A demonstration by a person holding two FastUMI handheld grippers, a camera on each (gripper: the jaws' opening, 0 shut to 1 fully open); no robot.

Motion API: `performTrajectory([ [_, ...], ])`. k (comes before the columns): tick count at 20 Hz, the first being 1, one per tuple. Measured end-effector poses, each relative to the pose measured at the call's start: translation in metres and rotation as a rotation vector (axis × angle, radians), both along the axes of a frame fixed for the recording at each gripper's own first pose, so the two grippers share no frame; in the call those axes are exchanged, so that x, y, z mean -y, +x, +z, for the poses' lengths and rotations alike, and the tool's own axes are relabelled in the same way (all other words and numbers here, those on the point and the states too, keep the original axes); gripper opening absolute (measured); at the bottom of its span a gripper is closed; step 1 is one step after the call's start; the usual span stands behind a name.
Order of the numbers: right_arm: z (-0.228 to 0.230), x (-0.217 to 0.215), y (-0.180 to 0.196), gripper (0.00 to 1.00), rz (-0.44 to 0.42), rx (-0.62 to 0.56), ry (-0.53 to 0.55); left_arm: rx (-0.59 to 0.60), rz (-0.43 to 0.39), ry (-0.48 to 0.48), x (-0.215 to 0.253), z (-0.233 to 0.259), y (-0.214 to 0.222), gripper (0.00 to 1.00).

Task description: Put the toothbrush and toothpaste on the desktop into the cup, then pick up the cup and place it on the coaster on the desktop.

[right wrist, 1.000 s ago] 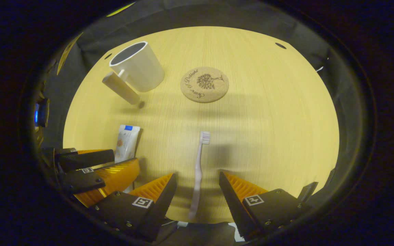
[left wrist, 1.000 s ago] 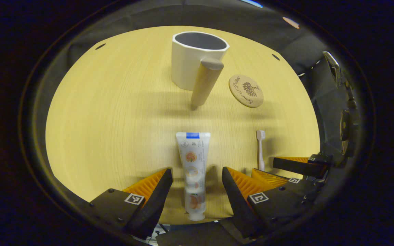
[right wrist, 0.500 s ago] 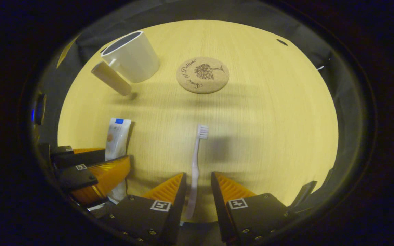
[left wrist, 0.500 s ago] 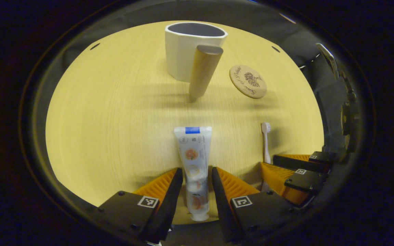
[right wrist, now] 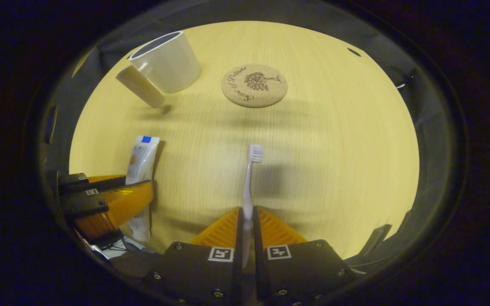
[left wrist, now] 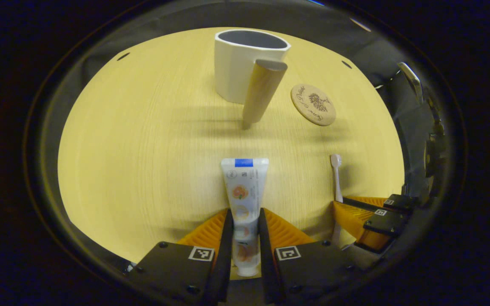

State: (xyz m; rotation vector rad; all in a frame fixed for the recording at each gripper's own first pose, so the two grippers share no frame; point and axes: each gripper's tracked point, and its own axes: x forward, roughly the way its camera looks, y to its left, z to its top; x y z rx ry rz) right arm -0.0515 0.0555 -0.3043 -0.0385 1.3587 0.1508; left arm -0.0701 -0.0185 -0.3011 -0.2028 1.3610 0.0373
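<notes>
Bare counter (left wrist: 143, 140) lies open between the two tools and the far things — the cup (left wrist: 245, 63), its handle (left wrist: 262, 93) slanting toward the near side, stands in the left tool's line, with the coaster (right wrist: 254, 85) flat just beside it.

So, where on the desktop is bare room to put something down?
Bare: the wide stretch left of the cup and toothpaste, and right of the coaster and toothbrush. Crowded: the near edge, where both grippers work.
</notes>
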Motion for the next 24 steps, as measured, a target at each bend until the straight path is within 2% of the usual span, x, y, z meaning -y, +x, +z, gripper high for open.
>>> performTrajectory([
  [1,-0.003,0.0,0.004,0.14,-0.021,0.022,0.01,0.002,-0.006,0.008,-0.002,0.002,-0.001,0.39],
  [2,-0.002,-0.001,0.0,0.09,-0.027,0.001,0.025,0.003,-0.007,0.009,-0.001,0.002,-0.001,0.34],
  [4,0.004,0.001,0.003,0.11,-0.048,0.028,0.053,0.015,-0.022,0.013,-0.001,0.002,-0.001,0.34],
  [5,0.0,-0.002,0.004,0.08,-0.068,0.028,0.073,0.021,-0.028,0.011,-0.001,0.002,-0.001,0.29],
  [7,0.003,-0.001,0.003,0.05,-0.077,0.044,0.103,0.059,-0.031,0.004,-0.001,0.005,0.002,0.27],
  [8,0.002,-0.001,0.002,0.04,-0.084,0.053,0.115,0.074,-0.027,0.006,-0.001,0.007,-0.001,0.21],
  [9,0.001,-0.001,0.002,0.04,-0.086,0.069,0.125,0.091,-0.021,0.001,-0.002,0.007,0.001,0.19],
  [14,0.012,-0.005,0.0,0.03,-0.082,0.119,0.173,0.177,0.049,0.01,-0.016,0.015,0.006,0.21],
  [24,0.071,-0.022,0.02,0.03,-0.018,0.342,0.263,0.4,0.171,-0.014,-0.04,0.072,0.023,0.21],
])
